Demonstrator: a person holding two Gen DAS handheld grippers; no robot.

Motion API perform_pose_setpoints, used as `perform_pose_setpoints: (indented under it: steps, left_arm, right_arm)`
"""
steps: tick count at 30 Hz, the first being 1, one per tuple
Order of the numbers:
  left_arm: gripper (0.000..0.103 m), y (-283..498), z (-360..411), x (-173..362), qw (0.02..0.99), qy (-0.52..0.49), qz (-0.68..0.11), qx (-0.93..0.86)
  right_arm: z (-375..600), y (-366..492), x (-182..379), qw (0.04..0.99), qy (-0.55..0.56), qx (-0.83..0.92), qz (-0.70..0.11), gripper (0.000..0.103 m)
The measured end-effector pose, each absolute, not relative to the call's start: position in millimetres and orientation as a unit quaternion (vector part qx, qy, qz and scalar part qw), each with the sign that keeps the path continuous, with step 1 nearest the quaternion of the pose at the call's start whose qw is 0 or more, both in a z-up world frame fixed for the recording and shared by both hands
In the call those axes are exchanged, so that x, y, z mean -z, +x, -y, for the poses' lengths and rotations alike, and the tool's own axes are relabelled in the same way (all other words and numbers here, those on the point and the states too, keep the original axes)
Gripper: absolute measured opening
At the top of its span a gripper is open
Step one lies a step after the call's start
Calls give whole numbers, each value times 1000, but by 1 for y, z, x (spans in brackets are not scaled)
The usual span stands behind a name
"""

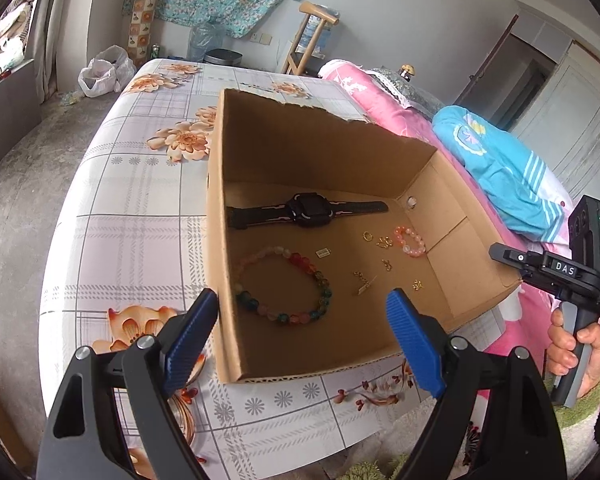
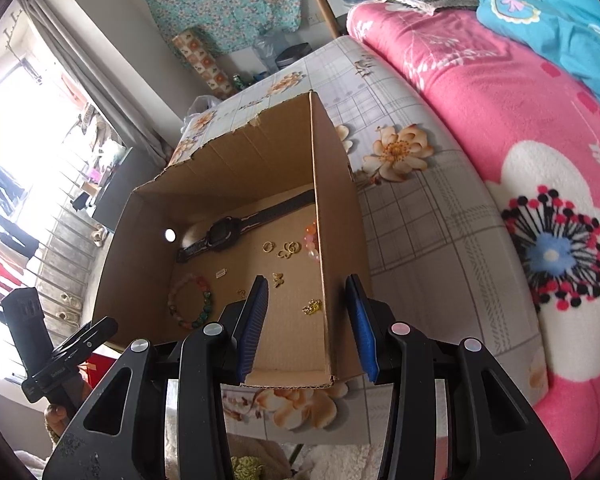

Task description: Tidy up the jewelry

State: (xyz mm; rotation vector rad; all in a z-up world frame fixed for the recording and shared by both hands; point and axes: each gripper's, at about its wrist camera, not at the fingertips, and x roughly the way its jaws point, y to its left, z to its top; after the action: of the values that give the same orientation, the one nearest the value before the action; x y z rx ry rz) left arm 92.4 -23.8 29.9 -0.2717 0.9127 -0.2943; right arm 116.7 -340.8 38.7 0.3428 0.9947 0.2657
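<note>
1. You hold both tools above an open cardboard box (image 1: 328, 152) on a floral tablecloth (image 1: 140, 184). The left gripper (image 1: 302, 312) has its jaws spread wide and grips nothing. The right gripper (image 2: 308, 320) is also spread and empty, its jaws standing either side of the box's near right wall.

2. All the jewelry in view already lies loose on the box floor, so gathering looks largely done. Sorting or tidier placement, if wanted, is what remains; no dividers or trays are visible.

3. Just ahead of your left jaws, between them, lies a multicolored bead bracelet (image 1: 284, 284), round glassy beads in a closed loop. Farther ahead, near the far wall, a black watch (image 1: 306, 210) lies flat with its rubbery strap stretched out.

4. Ahead and to the right of the left jaws sit a small pink bead bracelet (image 1: 410, 240), several tiny gold pieces (image 1: 380, 240) and a thin chain (image 1: 364, 280). Their exact forms are too small to tell.

5. The box is corrugated, matte brown, with a torn, ragged far rim and a small round hole in one wall.

6. A pink fleece blanket (image 2: 500, 140) lies beyond your right jaws, soft and flower-printed.
</note>
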Motion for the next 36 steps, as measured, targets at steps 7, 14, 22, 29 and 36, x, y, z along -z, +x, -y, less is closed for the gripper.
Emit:
perform_pose_setpoints:
  steps: [7, 14, 22, 29, 36]
  left_arm:
    - [83, 83, 23, -29, 883, -127, -429, 146]
    - [88, 44, 19, -53, 920, -120, -357, 111]
    - [98, -12, 42, -84, 952, -50, -300, 32]
    - [98, -4, 79, -63, 934, -1, -356, 12]
    - [98, 15, 94, -45, 915, 12, -404, 0]
  right_arm:
    - [340, 106, -37, 862, 167, -121, -463, 43]
    - [348, 60, -68, 913, 144, -62, -377, 63]
    - [315, -8, -71, 926, 46, -67, -368, 90]
    - [274, -3, -31, 902, -2, -48, -429, 95]
    - [261, 13, -23, 903, -15, -21, -429, 95]
